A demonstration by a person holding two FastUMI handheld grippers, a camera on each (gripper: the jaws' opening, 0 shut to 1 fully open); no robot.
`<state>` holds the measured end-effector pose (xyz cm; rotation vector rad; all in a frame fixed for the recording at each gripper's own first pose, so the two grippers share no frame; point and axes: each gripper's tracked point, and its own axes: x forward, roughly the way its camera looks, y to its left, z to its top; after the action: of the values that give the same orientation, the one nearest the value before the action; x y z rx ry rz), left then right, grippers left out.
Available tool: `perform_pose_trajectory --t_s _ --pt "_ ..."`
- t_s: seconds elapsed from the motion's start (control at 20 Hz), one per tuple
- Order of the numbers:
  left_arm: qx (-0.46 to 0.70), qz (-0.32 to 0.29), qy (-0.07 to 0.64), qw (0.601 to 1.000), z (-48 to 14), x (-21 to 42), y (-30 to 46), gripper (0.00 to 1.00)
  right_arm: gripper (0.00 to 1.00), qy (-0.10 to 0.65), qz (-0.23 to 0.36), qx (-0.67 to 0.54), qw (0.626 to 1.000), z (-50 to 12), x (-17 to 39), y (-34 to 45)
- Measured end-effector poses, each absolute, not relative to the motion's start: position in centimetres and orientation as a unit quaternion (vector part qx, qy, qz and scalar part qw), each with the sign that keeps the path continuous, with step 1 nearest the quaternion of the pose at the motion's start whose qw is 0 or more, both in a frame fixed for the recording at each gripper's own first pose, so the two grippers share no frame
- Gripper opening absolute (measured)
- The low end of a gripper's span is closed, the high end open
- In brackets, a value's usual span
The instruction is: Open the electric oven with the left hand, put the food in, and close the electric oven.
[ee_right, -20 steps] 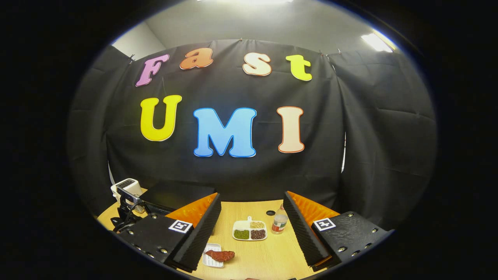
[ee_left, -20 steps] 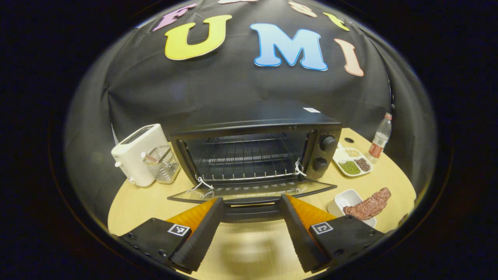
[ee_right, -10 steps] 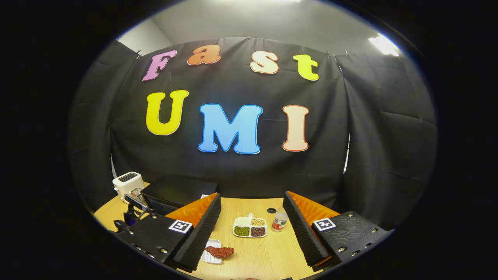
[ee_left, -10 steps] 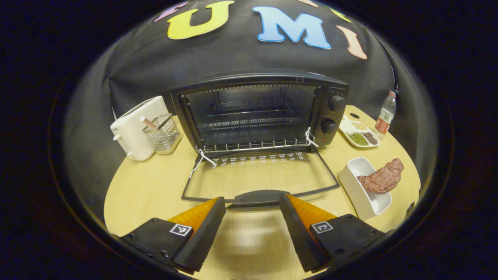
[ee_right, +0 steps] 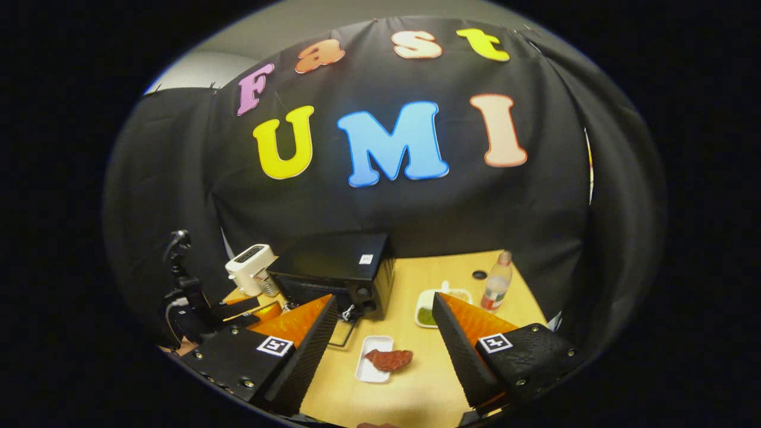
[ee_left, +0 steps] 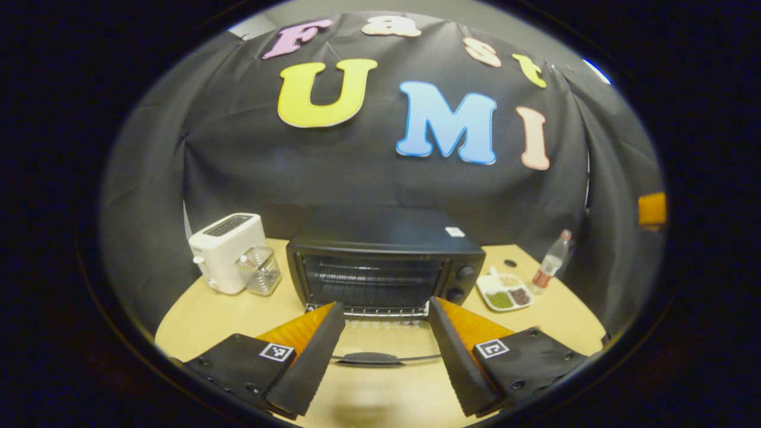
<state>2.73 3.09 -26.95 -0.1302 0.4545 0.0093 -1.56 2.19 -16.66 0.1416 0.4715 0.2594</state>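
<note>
1. Table (ee_left: pixel 196 309): pale wood, bearing everything.
2. Oven (ee_left: pixel 383 261): black, mid-table, door (ee_left: pixel 386 342) dropped flat toward the left gripper.
3. Toaster (ee_left: pixel 225 252): white, left of the oven, with a clear holder (ee_left: pixel 260 271) just beside.
4. Left gripper (ee_left: pixel 379 362): spread wide, empty, in front of the oven door.
5. Right gripper (ee_right: pixel 380 356): spread wide, empty, above the food.
6. Tray (ee_right: pixel 373 367): white, right of the oven door.
7. Food (ee_right: pixel 389 359): reddish slab on the tray's edge.
8. Dish (ee_left: pixel 504 291) and bottle (ee_left: pixel 550 261): right of the oven.
</note>
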Motion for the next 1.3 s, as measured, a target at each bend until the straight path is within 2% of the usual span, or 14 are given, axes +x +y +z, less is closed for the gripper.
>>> perform_pose_trajectory --t_s 0.05,0.1,0.15,0.3,0.4,0.45,0.7,0.85,0.9,0.95,1.05,1.1,1.2,1.3 --pt "-0.067 0.003 0.21 0.975 -25.3 2.6 2.7 0.91 0.98 0.25 0.138 0.092 0.954 -18.6 -1.2 2.1" --pt "-0.068 0.002 0.198 0.978 -23.8 2.1 2.4 0.99 0.98 0.27 0.141 0.107 0.946 -20.8 -0.9 1.6" --pt "-0.069 0.0 0.186 0.98 -22.5 1.8 2.0 0.91 0.98 0.292 0.137 0.117 0.939 -23.3 -0.4 0.8" --pt "-0.056 -0.006 0.163 0.985 -19.4 1.3 1.5 0.95 0.97 0.362 0.127 0.163 0.909 -30.3 0.4 -0.6" --pt "-0.042 -0.005 0.156 0.987 -18.1 1.2 1.4 0.91 0.97 0.398 0.123 0.203 0.886 -34.0 0.7 -0.6" --pt "-0.036 -0.002 0.156 0.987 -17.7 1.2 1.4 0.99 0.97 0.411 0.127 0.226 0.874 -35.4 0.7 -0.4" --pt "-0.024 0.031 0.164 0.986 -17.0 1.2 2.9 0.91 0.97 0.449 0.135 0.33 0.819 -40.5 1.2 0.9" --pt "-0.017 0.061 0.162 0.985 -16.3 0.9 4.7 0.95 0.97 0.456 0.149 0.361 0.8 -41.4 1.3 1.1" --pt "-0.012 0.072 0.165 0.984 -16.3 0.6 5.3 0.99 0.94 0.459 0.148 0.369 0.795 -42.0 1.6 1.4" --pt "-0.01 0.081 0.165 0.983 -16.1 0.3 5.7 0.99 0.77 0.462 0.154 0.382 0.785 -42.2 1.7 1.8" --pt "-0.011 0.095 0.166 0.981 -15.9 -0.4 6.1 0.95 0.76 0.47 0.17 0.395 0.771 -42.1 1.7 2.2" --pt "-0.009 0.101 0.165 0.981 -15.7 -0.7 6.4 0.93 0.67 0.464 0.172 0.395 0.774 -42.0 2.0 2.2" --pt "-0.007 0.107 0.157 0.982 -15.3 -1.3 6.5 0.91 0.3 0.462 0.163 0.411 0.769 -42.3 2.8 2.2" --pt "-0.009 0.105 0.16 0.981 -15.3 -1.7 6.4 0.99 0.22 0.463 0.167 0.439 0.752 -40.4 2.5 2.1"
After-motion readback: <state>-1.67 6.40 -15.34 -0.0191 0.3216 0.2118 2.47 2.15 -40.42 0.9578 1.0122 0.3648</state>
